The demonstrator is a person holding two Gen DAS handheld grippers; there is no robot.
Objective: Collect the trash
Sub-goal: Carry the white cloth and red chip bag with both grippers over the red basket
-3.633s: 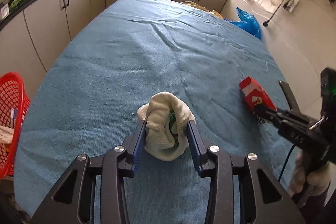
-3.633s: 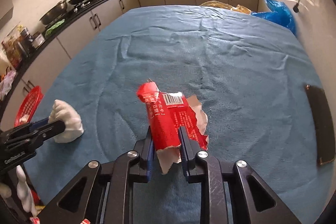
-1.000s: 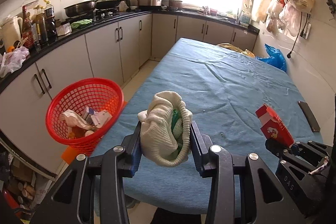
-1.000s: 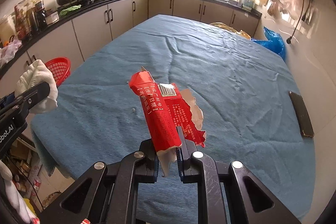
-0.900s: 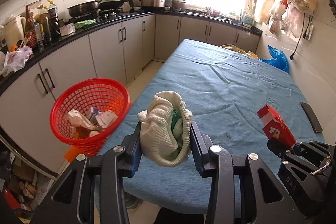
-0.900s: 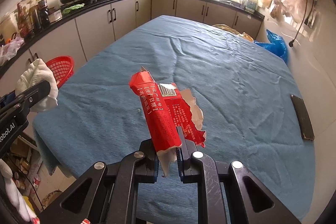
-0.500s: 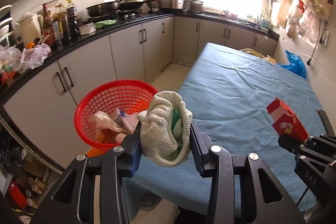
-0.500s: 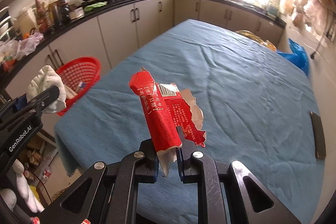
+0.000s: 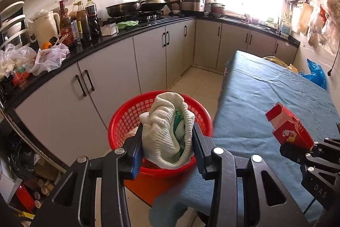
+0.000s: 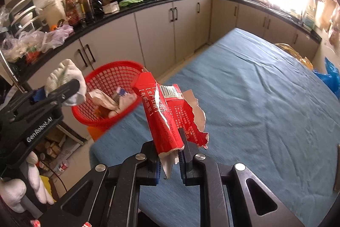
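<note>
My left gripper [image 9: 167, 142] is shut on a wadded white cloth with green inside [image 9: 167, 131] and holds it in the air in front of the red mesh basket [image 9: 125, 118]. The same cloth shows in the right wrist view [image 10: 65, 80], left of the basket [image 10: 110, 76], which holds several pieces of trash. My right gripper [image 10: 169, 150] is shut on a torn red carton [image 10: 163, 112], held above the near left corner of the blue-covered table [image 10: 255, 88]. The carton also shows in the left wrist view [image 9: 289, 127].
The basket stands on an orange stool beside the table's left edge. Grey cabinets [image 9: 110, 78] and a cluttered black counter [image 9: 53, 50] run along the left. A dark phone [image 10: 336, 167] lies at the table's right edge. A blue bag [image 9: 316, 76] sits at the far right.
Both grippers have swung left, off the table toward the basket. The basket now sits right behind the cloth in the left wrist view. Both grips are unchanged.
</note>
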